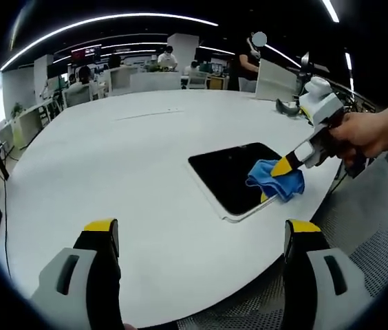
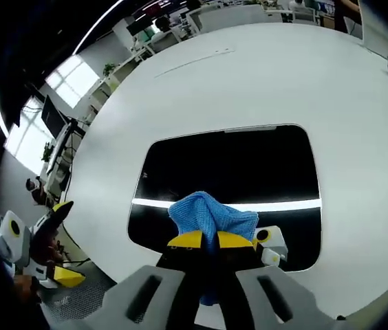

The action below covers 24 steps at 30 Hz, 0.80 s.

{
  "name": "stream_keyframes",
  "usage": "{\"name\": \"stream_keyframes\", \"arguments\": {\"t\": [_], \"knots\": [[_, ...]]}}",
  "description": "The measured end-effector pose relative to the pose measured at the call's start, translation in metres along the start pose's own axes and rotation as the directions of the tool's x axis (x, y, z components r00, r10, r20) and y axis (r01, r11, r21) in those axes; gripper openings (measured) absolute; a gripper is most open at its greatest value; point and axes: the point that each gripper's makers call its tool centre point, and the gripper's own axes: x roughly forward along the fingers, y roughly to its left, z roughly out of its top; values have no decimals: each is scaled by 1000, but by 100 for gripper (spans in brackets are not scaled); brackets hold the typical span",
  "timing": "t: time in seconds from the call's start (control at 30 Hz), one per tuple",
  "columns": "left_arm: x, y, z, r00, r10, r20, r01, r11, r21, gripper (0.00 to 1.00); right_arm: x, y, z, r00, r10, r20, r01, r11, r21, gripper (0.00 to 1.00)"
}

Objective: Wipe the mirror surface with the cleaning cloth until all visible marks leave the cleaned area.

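Observation:
A dark rectangular mirror (image 1: 232, 173) (image 2: 228, 165) with a white rim lies flat on the white round table (image 1: 111, 179). My right gripper (image 1: 276, 180) (image 2: 211, 240), held by a hand, is shut on a bunched blue cleaning cloth (image 1: 275, 179) (image 2: 211, 214) that rests on the mirror's near right part. The mirror reflects a bright ceiling light strip. My left gripper (image 1: 201, 237) hovers over the table's near edge, well to the left of the mirror; its yellow-tipped jaws are spread wide with nothing between them. It also shows at the lower left of the right gripper view (image 2: 49, 240).
The table (image 2: 331, 75) stretches far back. A dark object (image 1: 289, 108) lies near its far right edge, beside a white panel (image 1: 276, 81). A grey mesh chair (image 1: 380, 213) stands at the right. Desks and people fill the office behind.

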Motion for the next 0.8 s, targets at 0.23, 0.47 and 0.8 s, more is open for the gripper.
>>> {"name": "stream_keyframes", "arguments": {"t": [0.23,0.47,0.8], "knots": [[-5,-14,19,999,-27,34,29,998,-56,93,1,5,0,1000,-2,7,2,1000,1,0],[2,-15,6,1000,-1,-3,2,998,56,91,8,17,0,1000,4,11,-4,1000,-1,0],[1,-17,4,1000,-8,-8,9,998,67,98,19,32,4,1000,12,8,-12,1000,-9,0]]}}
